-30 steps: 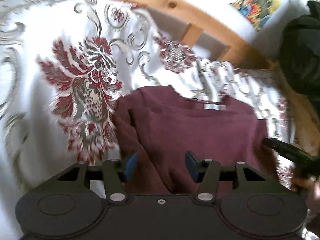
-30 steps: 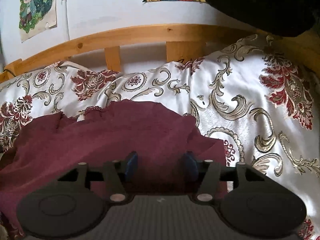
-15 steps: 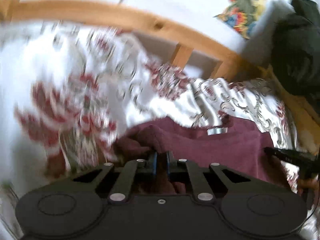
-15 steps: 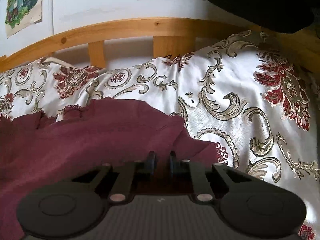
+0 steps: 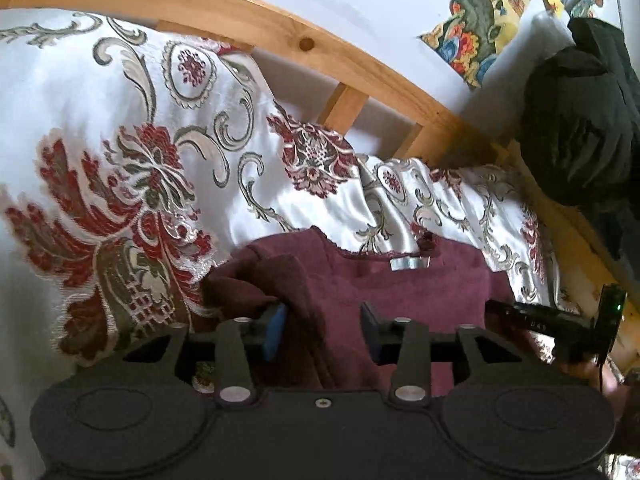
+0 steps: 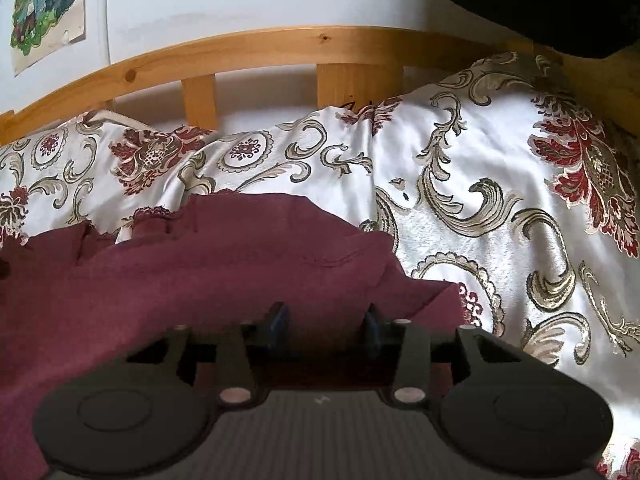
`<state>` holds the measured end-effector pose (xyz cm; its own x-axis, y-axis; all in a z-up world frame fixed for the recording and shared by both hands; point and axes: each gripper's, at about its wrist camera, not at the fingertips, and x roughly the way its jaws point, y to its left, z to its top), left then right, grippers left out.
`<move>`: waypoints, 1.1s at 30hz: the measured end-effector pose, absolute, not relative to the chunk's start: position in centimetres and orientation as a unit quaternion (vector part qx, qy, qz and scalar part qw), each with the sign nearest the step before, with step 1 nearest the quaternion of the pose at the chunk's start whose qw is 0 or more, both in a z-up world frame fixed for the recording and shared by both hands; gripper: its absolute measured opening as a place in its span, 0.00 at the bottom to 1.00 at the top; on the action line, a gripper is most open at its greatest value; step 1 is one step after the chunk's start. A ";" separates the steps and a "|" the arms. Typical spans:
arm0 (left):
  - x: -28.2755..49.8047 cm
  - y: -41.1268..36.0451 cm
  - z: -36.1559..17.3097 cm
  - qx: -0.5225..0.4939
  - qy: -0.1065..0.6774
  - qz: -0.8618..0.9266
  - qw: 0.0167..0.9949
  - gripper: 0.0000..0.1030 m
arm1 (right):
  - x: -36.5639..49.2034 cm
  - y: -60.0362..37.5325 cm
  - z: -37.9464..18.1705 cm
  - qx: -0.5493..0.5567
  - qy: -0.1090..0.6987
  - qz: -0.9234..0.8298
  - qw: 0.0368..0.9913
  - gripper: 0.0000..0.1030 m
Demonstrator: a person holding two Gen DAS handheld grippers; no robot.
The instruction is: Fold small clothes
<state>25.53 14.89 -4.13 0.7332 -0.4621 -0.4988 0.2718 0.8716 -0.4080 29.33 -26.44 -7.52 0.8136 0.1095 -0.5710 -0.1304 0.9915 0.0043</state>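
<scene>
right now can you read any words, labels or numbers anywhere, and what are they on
None can be read for sure.
White neck label on the maroon garment: too blurred to read.
Light marks on the black bar at right: too small to read.
Wall pictures: drawings, no legible words.

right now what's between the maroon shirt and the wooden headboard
Only the floral bedspread, bunched in folds, lies between the shirt and the headboard; both wrist views show it.

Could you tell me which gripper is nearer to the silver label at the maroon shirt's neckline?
Left. The left gripper sits just below the label; the right gripper is off to its side.
</scene>
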 end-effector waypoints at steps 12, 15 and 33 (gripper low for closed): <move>26.3 14.6 -3.9 -0.129 0.296 -0.176 0.930 0.52 | 29.6 -26.4 -7.7 -0.020 0.300 0.060 0.952 0.44; 26.9 14.1 -4.6 -0.120 0.311 -0.172 0.927 0.16 | 29.6 -26.2 -7.6 -0.026 0.297 0.060 0.953 0.30; 25.8 14.3 -1.7 -0.038 0.261 -0.106 0.959 0.06 | 29.1 -24.8 -5.1 -0.091 0.226 0.015 0.970 0.07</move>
